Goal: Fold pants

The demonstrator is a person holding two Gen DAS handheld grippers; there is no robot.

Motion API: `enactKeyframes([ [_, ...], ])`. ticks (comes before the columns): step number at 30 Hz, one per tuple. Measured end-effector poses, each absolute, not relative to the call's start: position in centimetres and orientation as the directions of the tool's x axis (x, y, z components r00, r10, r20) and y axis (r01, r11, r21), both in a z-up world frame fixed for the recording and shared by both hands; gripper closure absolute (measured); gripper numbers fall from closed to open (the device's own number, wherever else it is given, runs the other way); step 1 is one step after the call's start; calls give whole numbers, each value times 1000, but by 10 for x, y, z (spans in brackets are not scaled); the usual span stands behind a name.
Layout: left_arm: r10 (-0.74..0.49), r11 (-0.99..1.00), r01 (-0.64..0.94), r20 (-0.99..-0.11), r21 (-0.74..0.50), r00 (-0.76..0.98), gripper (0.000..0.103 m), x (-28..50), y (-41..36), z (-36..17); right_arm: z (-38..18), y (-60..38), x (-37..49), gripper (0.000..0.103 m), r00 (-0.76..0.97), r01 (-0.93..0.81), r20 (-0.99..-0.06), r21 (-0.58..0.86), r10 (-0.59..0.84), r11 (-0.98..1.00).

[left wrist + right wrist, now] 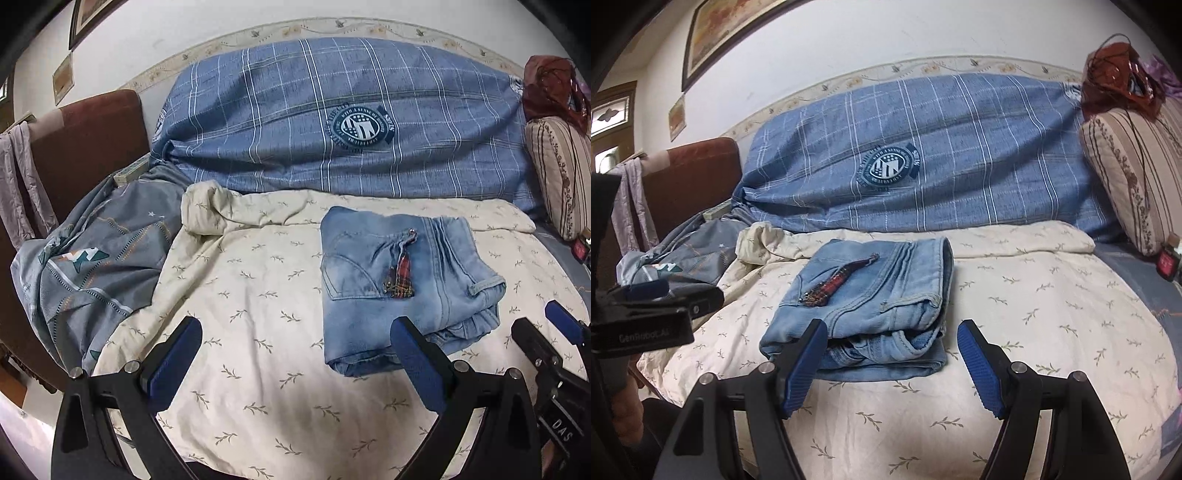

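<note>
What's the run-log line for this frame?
stage: fold done | jeans: folded stack on cream sheet | left gripper: open, empty | right gripper: open, empty, near stack's front edge

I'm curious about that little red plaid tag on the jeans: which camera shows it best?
The left wrist view: the plaid tag lies nearly face-on on the folded jeans, its pattern clear. The right wrist view sees it slantwise, as a thin strip.

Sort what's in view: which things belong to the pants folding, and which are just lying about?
Job:
jeans, folded
cream sheet under them
left gripper, jaws open
right gripper, jaws open

Lying about:
blue plaid quilt
grey bedding
striped pillow
framed picture
</note>
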State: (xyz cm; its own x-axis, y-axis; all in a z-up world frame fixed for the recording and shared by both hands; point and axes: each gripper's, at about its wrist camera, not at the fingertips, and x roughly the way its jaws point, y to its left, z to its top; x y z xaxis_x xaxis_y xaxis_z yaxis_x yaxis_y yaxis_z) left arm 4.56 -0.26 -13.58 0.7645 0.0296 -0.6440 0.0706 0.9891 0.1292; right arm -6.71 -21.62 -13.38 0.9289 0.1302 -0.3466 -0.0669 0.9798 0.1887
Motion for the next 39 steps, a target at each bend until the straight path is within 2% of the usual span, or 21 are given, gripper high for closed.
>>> enactKeyframes([
  [6,13,991,77,-673,105,740,1,52,-2,-136,-129,-222,-64,27,924,-34,-366,209,111,977],
  [15,5,991,85,-668,101,744,1,53,-1,-127,-113,-222,-57,27,900,-2,-424,223,99,975],
  [39,-43,988,122,-612,89,790,1,31,0,-93,-81,-219,-78,27,930,-26,-354,193,94,981],
])
